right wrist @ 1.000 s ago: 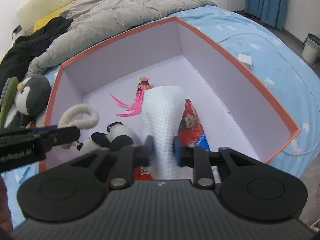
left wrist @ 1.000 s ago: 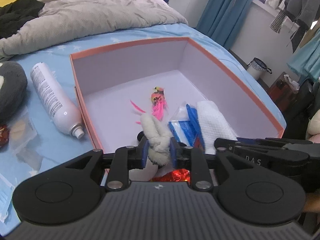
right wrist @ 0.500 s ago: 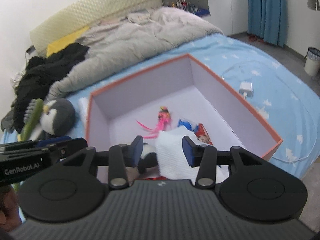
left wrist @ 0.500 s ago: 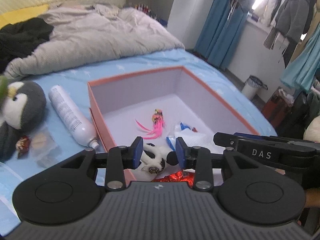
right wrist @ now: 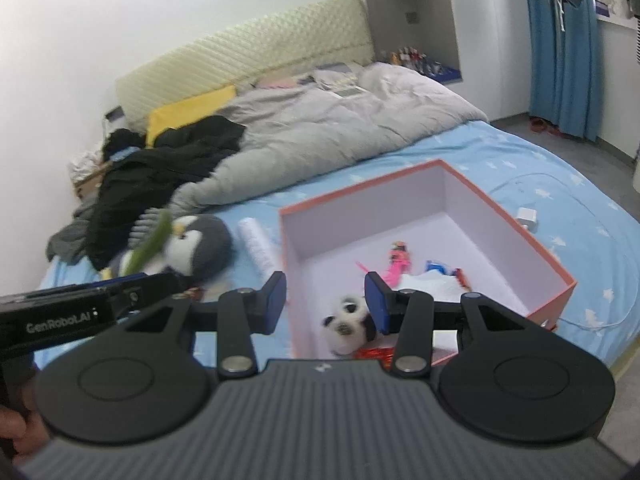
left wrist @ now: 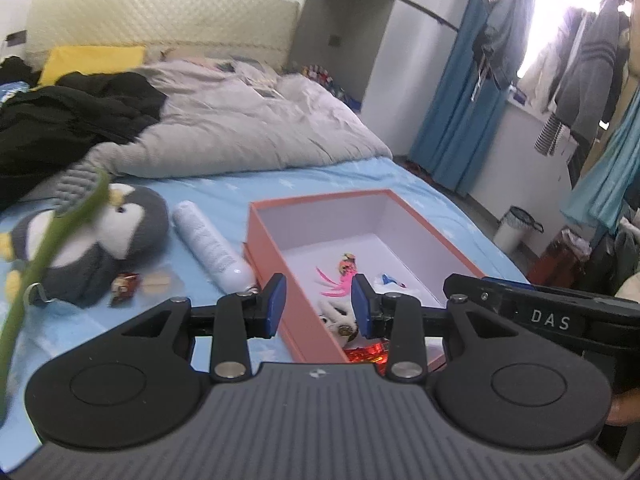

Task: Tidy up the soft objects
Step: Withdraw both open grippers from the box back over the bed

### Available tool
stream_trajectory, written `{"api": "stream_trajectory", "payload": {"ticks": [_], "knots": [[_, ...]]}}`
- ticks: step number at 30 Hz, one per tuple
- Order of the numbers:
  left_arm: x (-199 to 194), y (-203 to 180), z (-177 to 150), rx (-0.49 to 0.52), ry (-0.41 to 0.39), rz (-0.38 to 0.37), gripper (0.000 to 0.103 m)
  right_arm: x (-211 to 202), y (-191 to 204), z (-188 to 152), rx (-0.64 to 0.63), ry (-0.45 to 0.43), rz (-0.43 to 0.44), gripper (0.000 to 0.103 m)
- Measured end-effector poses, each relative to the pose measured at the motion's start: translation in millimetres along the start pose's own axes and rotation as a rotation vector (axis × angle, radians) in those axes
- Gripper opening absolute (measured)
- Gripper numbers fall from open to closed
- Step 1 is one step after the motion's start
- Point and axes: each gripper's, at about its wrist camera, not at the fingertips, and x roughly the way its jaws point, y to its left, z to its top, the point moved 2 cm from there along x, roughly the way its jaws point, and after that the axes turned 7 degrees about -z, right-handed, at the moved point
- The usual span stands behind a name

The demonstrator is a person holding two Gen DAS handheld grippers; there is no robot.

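Observation:
An orange box (left wrist: pixel 320 200) with a white inside lies on the blue bed sheet. In it are a small panda plush (right wrist: pixel 346 322), a folded white towel (right wrist: pixel 432 284) and a pink feathered toy (right wrist: pixel 396 264). The panda (left wrist: pixel 338 318) also shows in the left wrist view at the box's near end. My left gripper (left wrist: pixel 318 306) hovers open above the box's near left wall, holding nothing. High over the near end of the box, my right gripper (right wrist: pixel 326 300) is open and empty too. A grey penguin plush (left wrist: pixel 120 236) lies on the sheet left of the box.
A white spray bottle (left wrist: pixel 208 244) lies between the penguin and the box. A grey duvet (left wrist: pixel 248 128) and black clothes (left wrist: pixel 60 120) cover the far half of the bed. A white charger (right wrist: pixel 528 214) with its cable lies right of the box. A blurred green strip (left wrist: pixel 60 232) crosses the penguin.
The left gripper let go of the panda's white loop and the right one let go of the white towel. Both opened and drew up and back from the box.

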Motion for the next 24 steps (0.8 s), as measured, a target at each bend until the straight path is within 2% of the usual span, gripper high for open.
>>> {"api": "stream_trajectory", "payload": {"ticks": [13,24], "knots": [[-98.6,29.2,-33.0,-0.059,-0.087,0.057,0.041,-43.9,59.3,-29.0,-0.073,-0.026,0.094,0.046],[-149.3,46.4,-70.1,-0.099,-0.104,0.119,0.041,-64.2,101.0,-58.0,-0.131,-0.022,0.181,0.046]]}}
